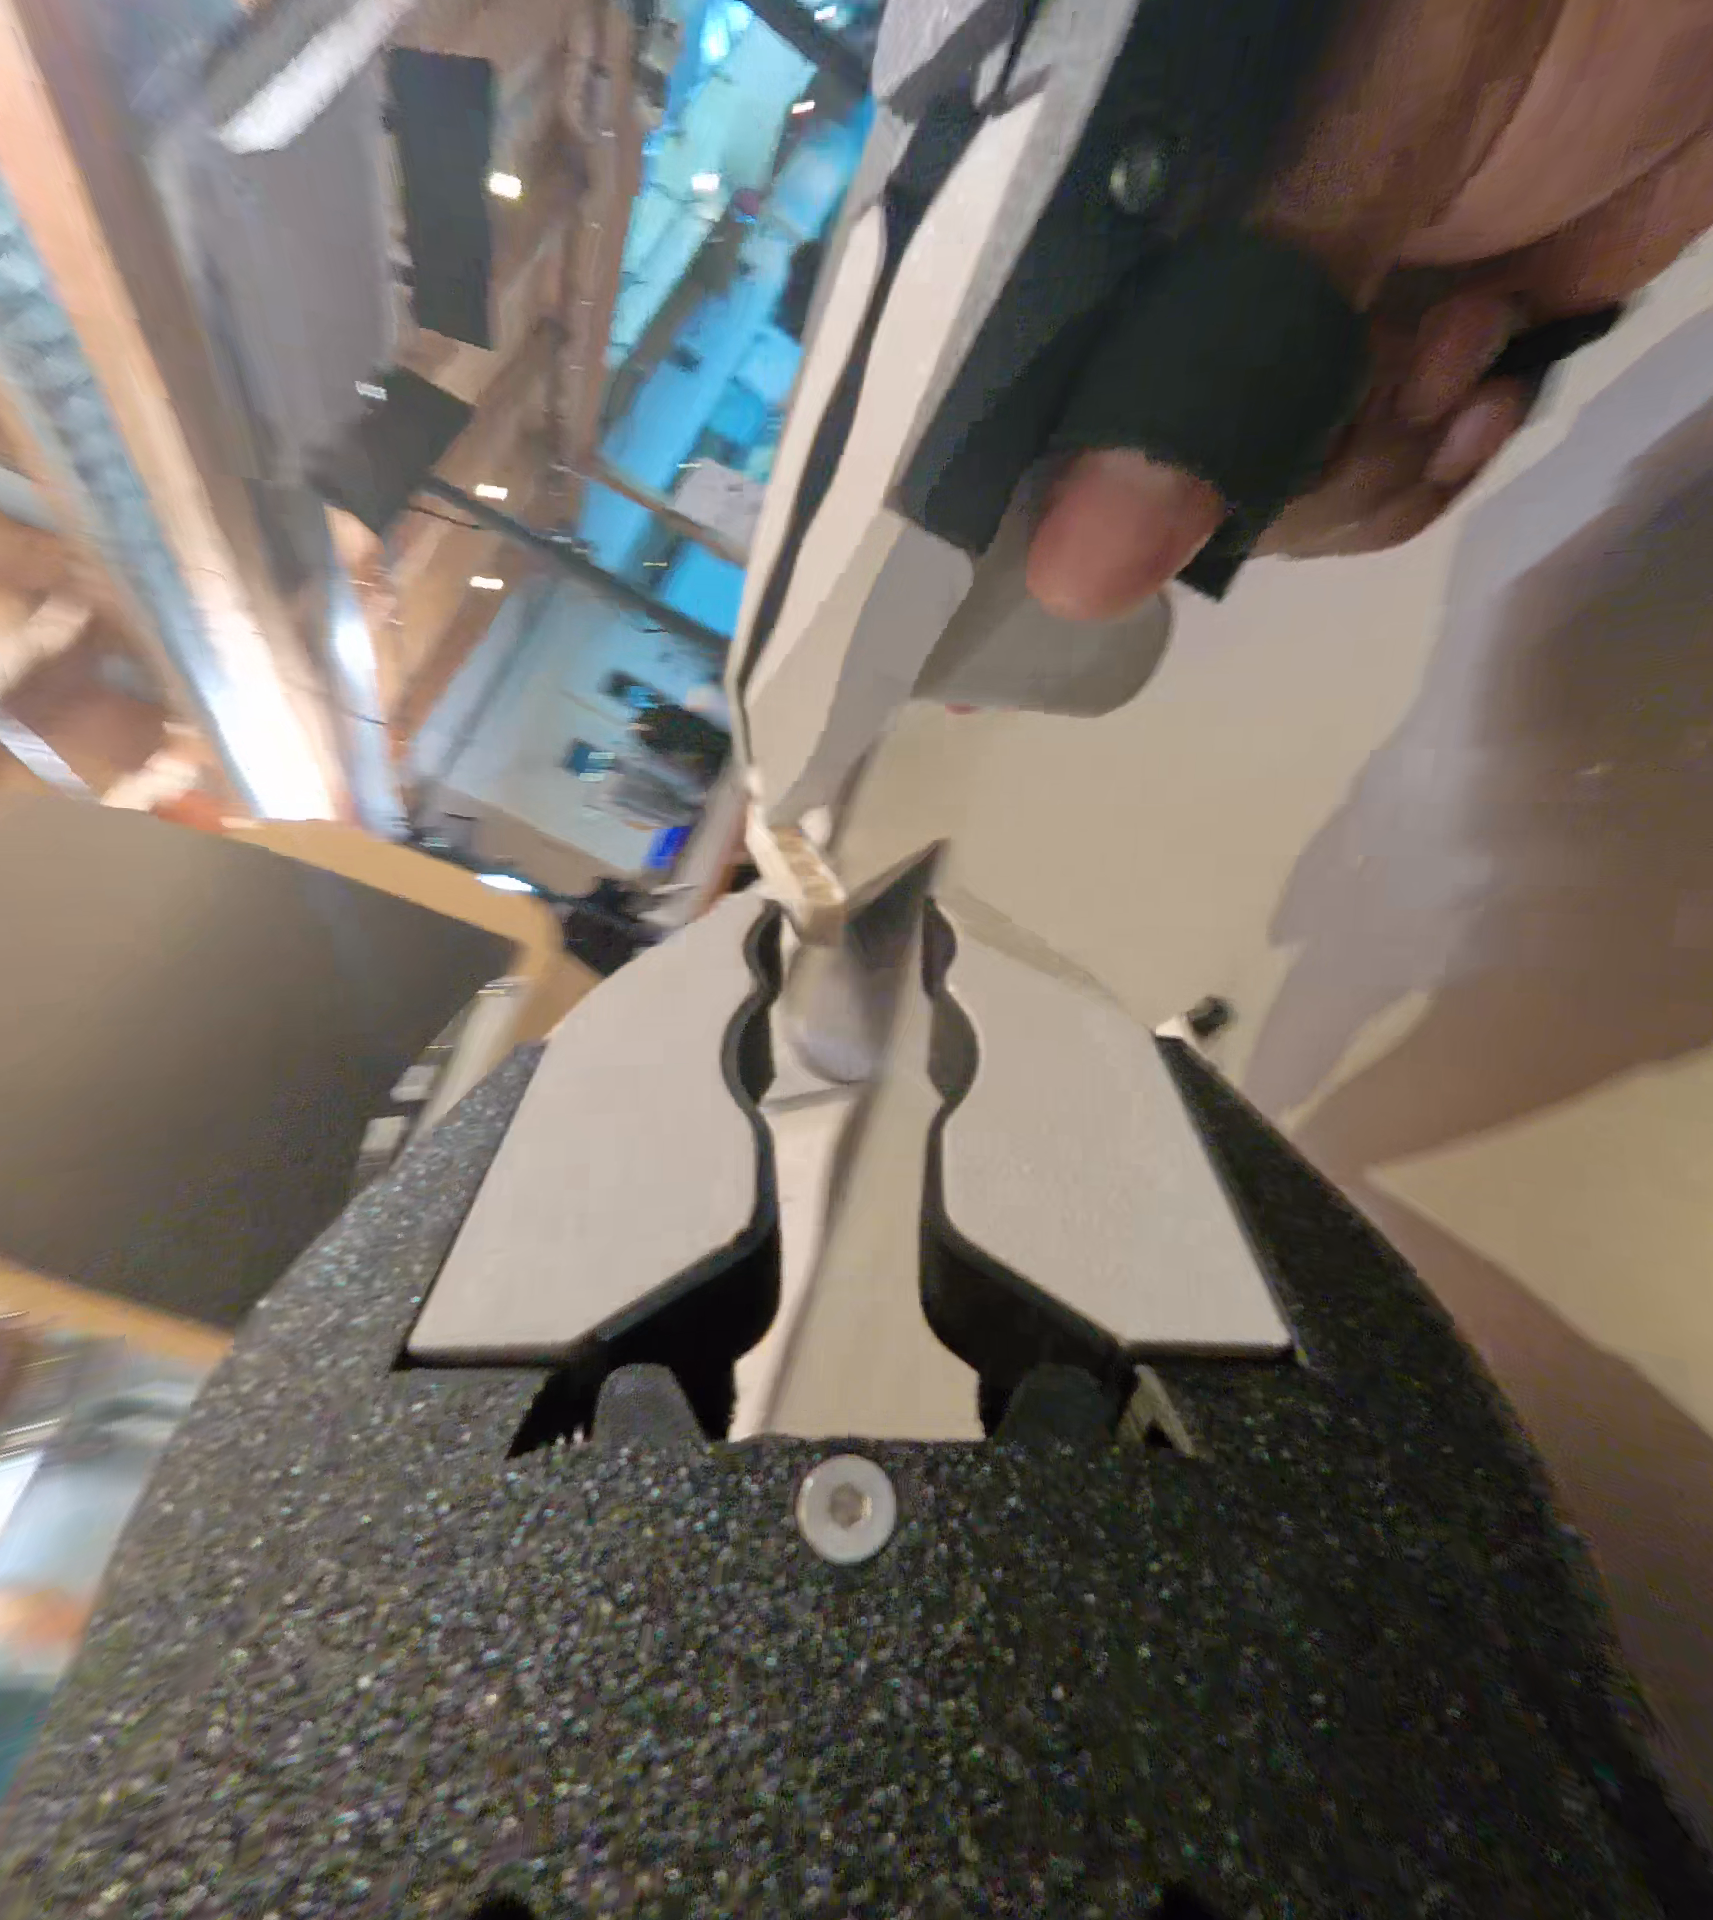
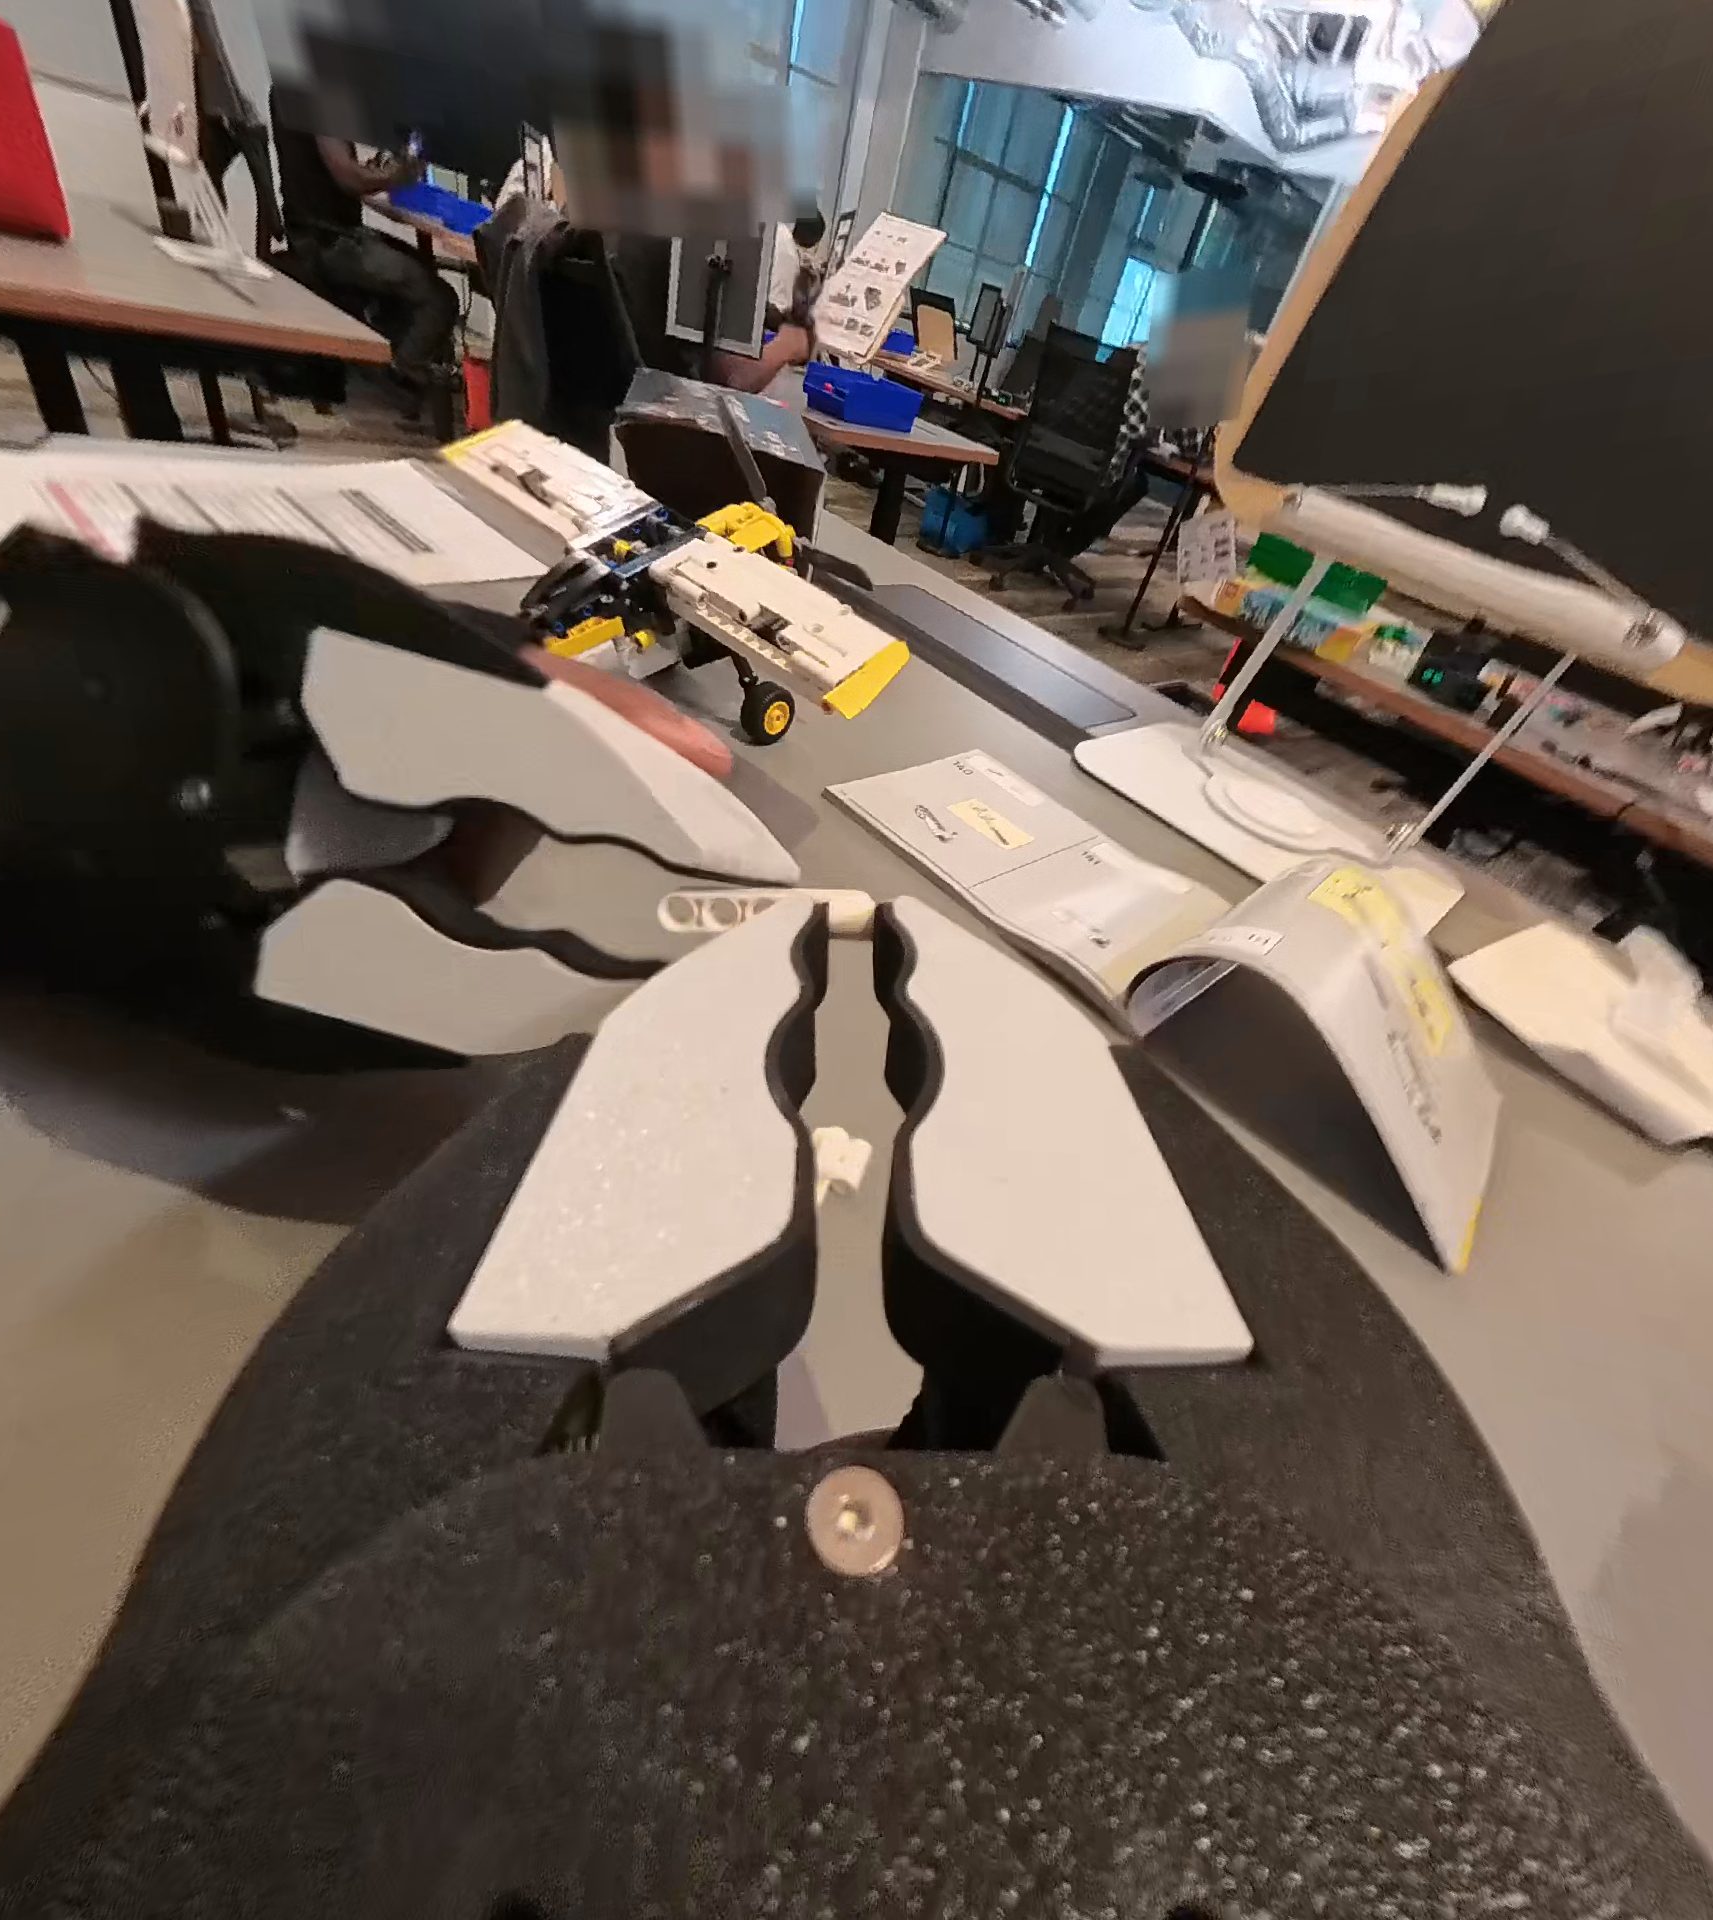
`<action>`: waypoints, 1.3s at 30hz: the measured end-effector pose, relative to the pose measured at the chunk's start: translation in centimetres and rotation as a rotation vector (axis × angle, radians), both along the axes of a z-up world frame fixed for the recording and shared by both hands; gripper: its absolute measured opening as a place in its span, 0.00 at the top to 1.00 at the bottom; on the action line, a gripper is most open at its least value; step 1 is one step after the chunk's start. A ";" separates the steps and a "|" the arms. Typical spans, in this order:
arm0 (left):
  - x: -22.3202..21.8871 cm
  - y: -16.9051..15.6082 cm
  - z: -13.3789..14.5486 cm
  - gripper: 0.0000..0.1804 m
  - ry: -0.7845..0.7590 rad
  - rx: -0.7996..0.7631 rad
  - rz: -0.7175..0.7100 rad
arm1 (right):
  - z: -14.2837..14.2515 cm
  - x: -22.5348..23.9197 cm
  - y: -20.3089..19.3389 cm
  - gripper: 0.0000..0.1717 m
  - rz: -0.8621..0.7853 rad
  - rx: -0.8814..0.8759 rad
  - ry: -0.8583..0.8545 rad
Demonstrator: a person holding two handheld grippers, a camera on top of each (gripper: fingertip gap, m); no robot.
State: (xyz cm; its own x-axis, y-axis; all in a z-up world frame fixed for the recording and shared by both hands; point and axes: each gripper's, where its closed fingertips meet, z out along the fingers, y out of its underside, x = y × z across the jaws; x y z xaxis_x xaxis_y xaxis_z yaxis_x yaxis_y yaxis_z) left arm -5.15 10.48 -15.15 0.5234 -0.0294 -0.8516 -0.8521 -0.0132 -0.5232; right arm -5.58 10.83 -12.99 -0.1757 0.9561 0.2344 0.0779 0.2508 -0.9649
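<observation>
Nearest to me, my right gripper (image 2: 847, 920) had its pale, matte, wavy-edged fingers (image 2: 717, 1081) pinched on one end of a white plastic beam (image 2: 727, 912) pierced by a row of round holes; the beam stuck out leftward from the tips, above the table. Under the jaws a small white connector piece (image 2: 839, 1155) lay on the smooth grey tabletop (image 2: 208, 1351).

My left gripper (image 2: 727, 914) came in from the side with its jaws spread, the free end of the beam between the tips without either pad pressing on it. The left wrist view was badly blurred, and I could make out only the beam's holed end (image 1: 798, 868) in the other gripper's tips just ahead of my own.

Beyond lay an open instruction booklet (image 2: 1039, 862) with curling glossy pages, then a white-and-yellow brick-built plane (image 2: 727, 592) on black wheels. A white stand base (image 2: 1236, 790) stood to the right. Farther off were long wooden-edged desks (image 2: 156, 301), blue bins (image 2: 857, 400), office chairs and tall windows.
</observation>
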 end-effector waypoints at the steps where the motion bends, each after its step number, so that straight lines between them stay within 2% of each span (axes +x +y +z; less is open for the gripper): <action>1: 0.2 0.0 -0.6 0.83 -0.075 -0.061 -0.048 | 0.2 0.2 0.0 0.95 0.021 0.044 0.019; 5: 0.5 -1.0 -1.5 0.79 -0.346 -0.256 -0.203 | 1.0 1.3 -0.1 0.95 0.116 0.268 0.114; 8: 1.6 -2.2 -1.0 0.79 -0.728 -0.449 -0.371 | 1.1 1.9 -0.7 0.95 0.215 0.408 0.177; 11: 2.4 -3.1 0.5 0.82 -1.113 -0.576 -0.526 | 0.7 2.4 -1.9 0.95 0.343 0.510 0.227; 13: 2.9 -3.7 1.0 0.84 -1.304 -0.673 -0.624 | 0.6 2.7 -2.6 0.95 0.417 0.550 0.254; 15: 3.0 -3.7 0.9 0.85 -1.418 -0.724 -0.656 | 0.6 2.7 -3.2 0.95 0.467 0.563 0.266; 21: 3.8 -4.0 0.9 0.91 -1.565 -0.798 -0.746 | 0.4 2.3 -3.9 0.95 0.510 0.585 0.281; 23: 3.7 -3.8 0.8 0.95 -1.554 -0.784 -0.737 | 0.3 2.2 -3.9 0.95 0.509 0.568 0.285; 28: 2.6 -3.1 0.6 0.95 -1.509 -0.680 -0.680 | -0.4 1.5 -2.9 0.93 0.434 0.488 0.212; 30: 1.6 -2.7 1.4 0.96 -1.565 -0.585 -0.686 | -0.6 1.5 -2.7 0.88 0.415 0.400 0.153; 34: -0.3 -2.2 3.5 0.96 -1.702 -0.360 -0.741 | -0.6 0.8 -2.5 0.88 0.317 0.110 0.036; 39: 0.2 -2.1 4.1 0.96 -1.667 -0.254 -0.767 | 0.3 -0.1 -4.2 0.88 0.298 -0.251 -0.023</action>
State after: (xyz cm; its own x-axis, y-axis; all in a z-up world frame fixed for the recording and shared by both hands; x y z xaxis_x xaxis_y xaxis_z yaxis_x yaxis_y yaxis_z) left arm -5.00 8.37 -11.08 0.5249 -0.6656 0.5305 0.6237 -0.1235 -0.7719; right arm -5.67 6.60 -12.68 -0.4569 0.8895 -0.0075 0.0594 0.0221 -0.9980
